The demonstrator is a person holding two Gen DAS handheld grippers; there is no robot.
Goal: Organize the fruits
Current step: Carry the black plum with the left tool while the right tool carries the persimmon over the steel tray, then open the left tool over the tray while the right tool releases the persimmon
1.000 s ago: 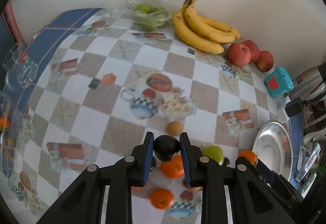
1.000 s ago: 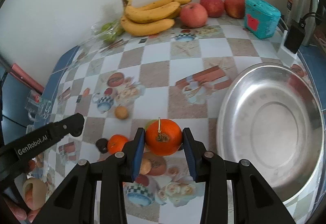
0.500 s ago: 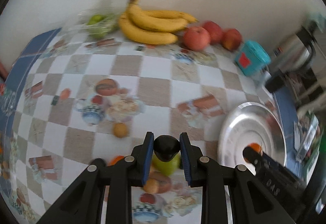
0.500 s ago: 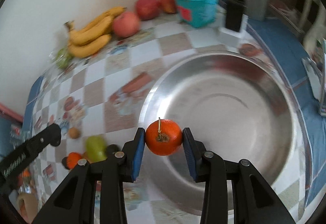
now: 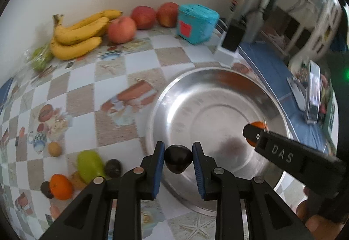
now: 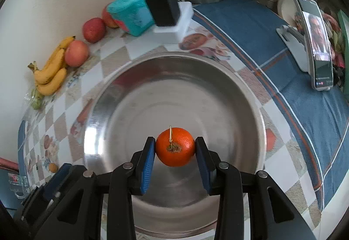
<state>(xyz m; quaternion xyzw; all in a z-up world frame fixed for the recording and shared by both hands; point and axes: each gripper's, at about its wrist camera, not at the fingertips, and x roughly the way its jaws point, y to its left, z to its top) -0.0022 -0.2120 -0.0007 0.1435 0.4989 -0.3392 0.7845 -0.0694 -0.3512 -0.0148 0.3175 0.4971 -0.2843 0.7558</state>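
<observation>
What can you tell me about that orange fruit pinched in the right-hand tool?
The orange is small, round and bright, with dimpled peel, a dried brownish-green stem cap facing the camera and a thin pale stalk sticking up. The right tool holds it by its sides between blue pads. It sits over the shiny metal bowl; whether it touches the bowl is unclear. From the left camera, only a sliver shows.

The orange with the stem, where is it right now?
In the right wrist view the orange sits clamped in the right gripper, held over the steel bowl.
</observation>
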